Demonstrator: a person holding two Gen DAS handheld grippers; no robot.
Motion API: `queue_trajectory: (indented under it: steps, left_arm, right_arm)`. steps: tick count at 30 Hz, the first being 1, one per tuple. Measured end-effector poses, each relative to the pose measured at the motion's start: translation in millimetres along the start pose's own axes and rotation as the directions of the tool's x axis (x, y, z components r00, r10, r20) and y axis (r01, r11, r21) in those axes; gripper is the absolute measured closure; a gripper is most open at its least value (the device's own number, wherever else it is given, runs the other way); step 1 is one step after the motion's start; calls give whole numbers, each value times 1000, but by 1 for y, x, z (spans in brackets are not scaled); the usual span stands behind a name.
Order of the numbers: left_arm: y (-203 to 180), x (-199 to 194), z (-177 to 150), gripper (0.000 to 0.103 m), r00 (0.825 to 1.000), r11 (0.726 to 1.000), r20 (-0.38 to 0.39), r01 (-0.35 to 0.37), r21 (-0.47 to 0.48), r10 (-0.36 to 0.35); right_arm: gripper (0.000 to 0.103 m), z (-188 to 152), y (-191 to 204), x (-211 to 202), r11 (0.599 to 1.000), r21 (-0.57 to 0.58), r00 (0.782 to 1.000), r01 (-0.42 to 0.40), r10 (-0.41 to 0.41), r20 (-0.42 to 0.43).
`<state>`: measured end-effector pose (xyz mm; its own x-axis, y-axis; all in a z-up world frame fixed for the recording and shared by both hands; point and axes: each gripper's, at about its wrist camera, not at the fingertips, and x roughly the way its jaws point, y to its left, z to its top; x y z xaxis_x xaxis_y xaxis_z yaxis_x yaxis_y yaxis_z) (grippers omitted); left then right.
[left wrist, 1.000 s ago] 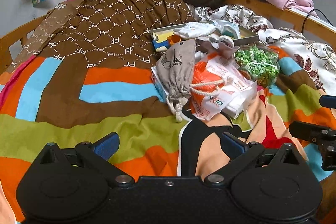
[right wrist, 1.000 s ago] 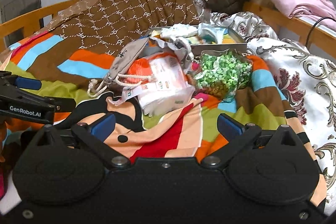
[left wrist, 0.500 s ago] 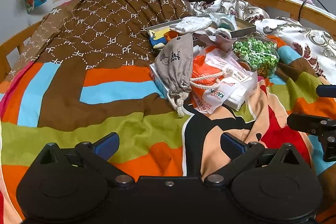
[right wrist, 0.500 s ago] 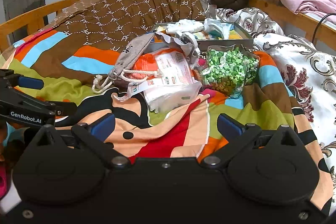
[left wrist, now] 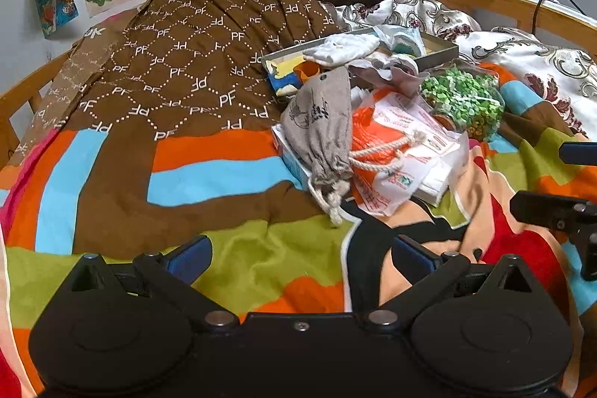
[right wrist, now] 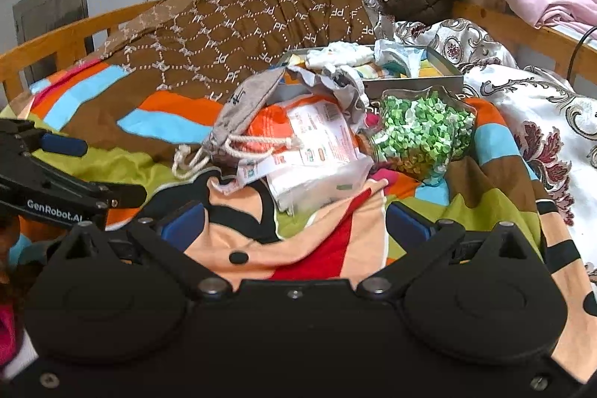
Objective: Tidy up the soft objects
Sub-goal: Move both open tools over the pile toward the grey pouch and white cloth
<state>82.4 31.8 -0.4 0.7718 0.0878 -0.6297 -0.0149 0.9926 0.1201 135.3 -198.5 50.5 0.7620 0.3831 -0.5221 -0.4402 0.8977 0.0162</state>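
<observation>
- Blue-padded tongs on my left gripper [left wrist: 300,254] are spread wide, nothing between them, hovering over the green and orange patch of the striped blanket [left wrist: 224,170].
- Right gripper [right wrist: 294,224] same: tongs wide apart, empty, above the peach and red print, with the pile straight ahead.
- I read both as staged for approach, pre-spread so either can take the first soft item; no contact yet.
- Nearest target is the grey drawstring pouch [left wrist: 322,133]. It lies on top of the orange-and-white plastic packet [left wrist: 388,152], cord end dangling toward my left tongs. Top of the stack, so likely first pick.
- Packet rests on a flat white box or pack; can't tell which from either view.
- Clear bag of green pieces [right wrist: 421,133] sits just beside the packet on the right-gripper side, leaning against the tray.
- Shallow grey tray [right wrist: 444,77] is behind the pile, already holding a white knit item [left wrist: 341,47] and a crinkled light-blue pack. Probably the drop-off, which would explain the pile heaped right at its front edge.
- Risk call: pouch is limp, and pulling the cord could drag the packet along.
</observation>
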Motion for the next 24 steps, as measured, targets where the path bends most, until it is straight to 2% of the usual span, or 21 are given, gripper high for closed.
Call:
queue_trajectory:
  steps: [9,13,21,24]
  left_arm:
    - [19,16,21,1,999,999,36,14,32,-16]
    - [29,26,31,1,998,998,43,31,56,-34]
    - [51,44,50,1,994,994,68,75,77,-80]
    - [59,51,64,1,994,991,54,87,106,-93]
  right_arm:
    - [1,15,-6,18,1000,28,998,-1,-1,66]
    - [1,24,-8,33,1000,12,996,24,-25,88]
    - [1,57,-10,84,997,-58,993,53,-47,108]
    - [1,70,-15,103,997,-30,989,67,-63,135]
